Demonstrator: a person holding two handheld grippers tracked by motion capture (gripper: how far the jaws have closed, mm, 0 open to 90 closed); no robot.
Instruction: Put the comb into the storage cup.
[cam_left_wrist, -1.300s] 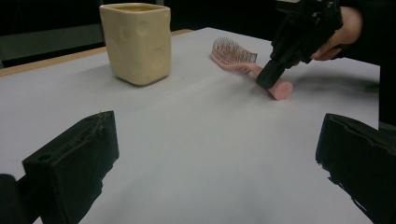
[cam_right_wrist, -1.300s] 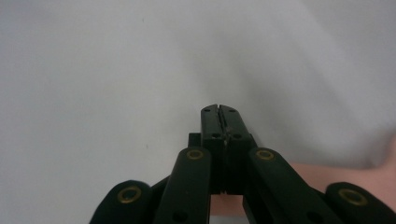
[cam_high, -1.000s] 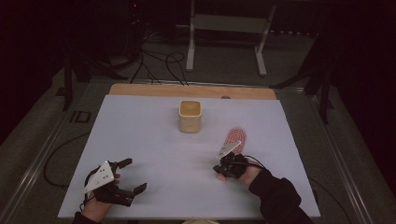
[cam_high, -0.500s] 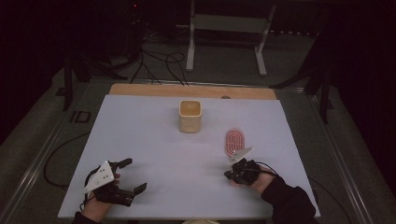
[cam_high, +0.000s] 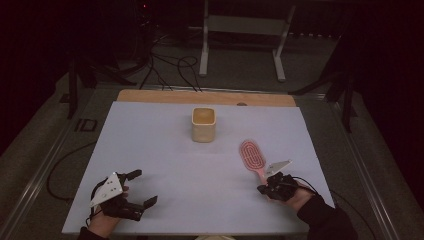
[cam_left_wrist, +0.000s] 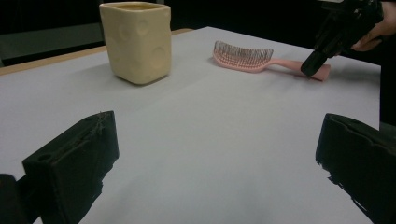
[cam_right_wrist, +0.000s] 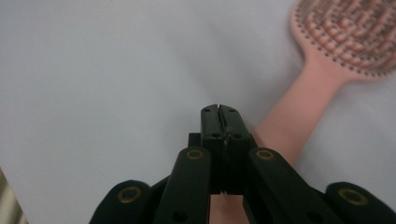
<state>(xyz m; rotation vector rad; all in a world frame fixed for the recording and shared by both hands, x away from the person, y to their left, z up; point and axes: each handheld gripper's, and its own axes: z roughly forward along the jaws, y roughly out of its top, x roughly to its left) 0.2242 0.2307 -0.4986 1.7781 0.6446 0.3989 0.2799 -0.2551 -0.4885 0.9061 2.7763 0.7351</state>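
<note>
Lay bristles-up on the table (cam_high: 165, 150), right of the cup (cam_high: 203, 124): a pink brush (cam_high: 252, 158). Hovered at its handle end with jaws pressed together, empty: right gripper (cam_high: 263, 189). Rested near the front left edge, jaws wide apart: left gripper (cam_high: 142, 188).

Your two tongs — left tongs (cam_high: 134, 192), right tongs (cam_high: 270, 184) — are matte black, each topped by a grey three-cornered plate. Brass-ringed screw holes dot the right pair's linkage arms; a thin black cable trails behind. Your right sleeve (cam_high: 327, 220) is dark — near black.
</note>
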